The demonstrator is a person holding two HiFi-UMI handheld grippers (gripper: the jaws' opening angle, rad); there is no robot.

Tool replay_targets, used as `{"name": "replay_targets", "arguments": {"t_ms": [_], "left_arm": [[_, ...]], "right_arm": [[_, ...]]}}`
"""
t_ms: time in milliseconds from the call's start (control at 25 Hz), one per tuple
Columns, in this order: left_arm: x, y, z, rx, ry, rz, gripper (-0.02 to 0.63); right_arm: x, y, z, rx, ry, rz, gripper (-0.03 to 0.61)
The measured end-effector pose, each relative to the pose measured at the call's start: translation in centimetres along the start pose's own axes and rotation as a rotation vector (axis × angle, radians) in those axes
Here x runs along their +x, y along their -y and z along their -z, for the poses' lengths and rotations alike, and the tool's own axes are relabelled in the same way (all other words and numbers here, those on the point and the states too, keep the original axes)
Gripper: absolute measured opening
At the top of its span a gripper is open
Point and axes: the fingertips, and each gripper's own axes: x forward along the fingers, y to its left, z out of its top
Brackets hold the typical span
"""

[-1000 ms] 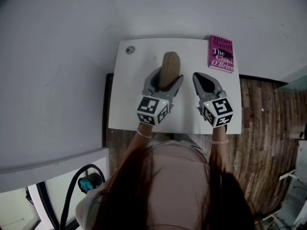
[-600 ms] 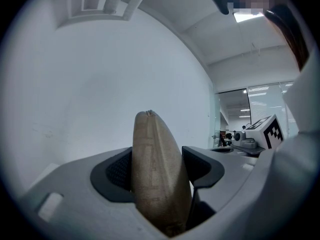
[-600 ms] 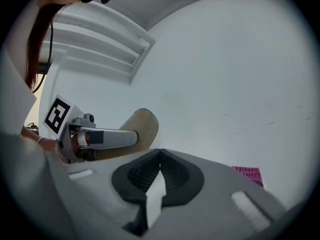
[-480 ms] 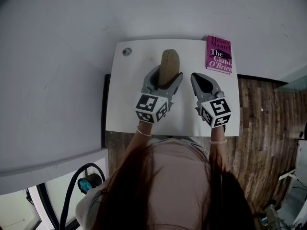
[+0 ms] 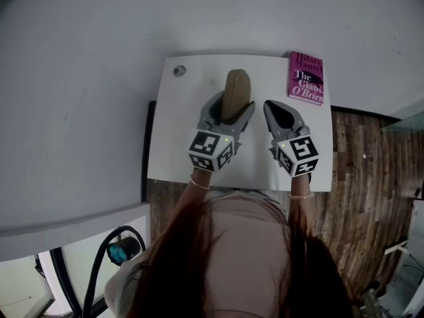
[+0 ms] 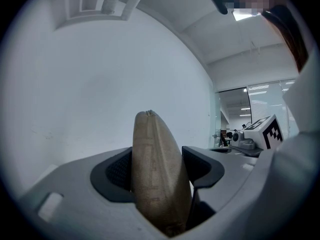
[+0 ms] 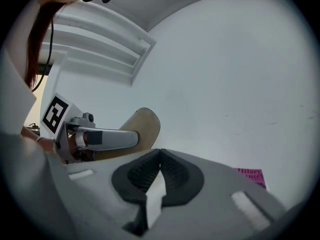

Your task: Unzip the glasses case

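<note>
- Two tools are over the white counter (image 5: 175, 148).
- The left tool (image 5: 230, 108) clamps the tan glasses case (image 5: 236, 86), at mid-counter.
- The right tool (image 5: 277, 110) is closed and empty, just beside it.

Tan, grey, white, black, magenta and brown were recorded.
The glasses case (image 5: 236, 90) was seen in sandy tan with a fine woven texture, the table (image 5: 182, 144) in plain white. The left gripper (image 5: 232, 105) and right gripper (image 5: 279, 108) were coloured light grey, with black ribbed pads and cubes patterned in black-and-white squares. The book (image 5: 305, 77) was coloured magenta, lettered white and black; the floor (image 5: 361, 177) was marked by brown wood grain.
</note>
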Motion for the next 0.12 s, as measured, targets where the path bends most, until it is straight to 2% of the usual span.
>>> {"name": "replay_targets", "arguments": {"t_ms": [120], "left_arm": [[-0.40, 0.21, 0.19, 0.002, -0.003, -0.002, 0.296]], "right_arm": [[-0.20, -0.26, 0.13, -0.007, -0.003, -0.003, 0.003]]}}
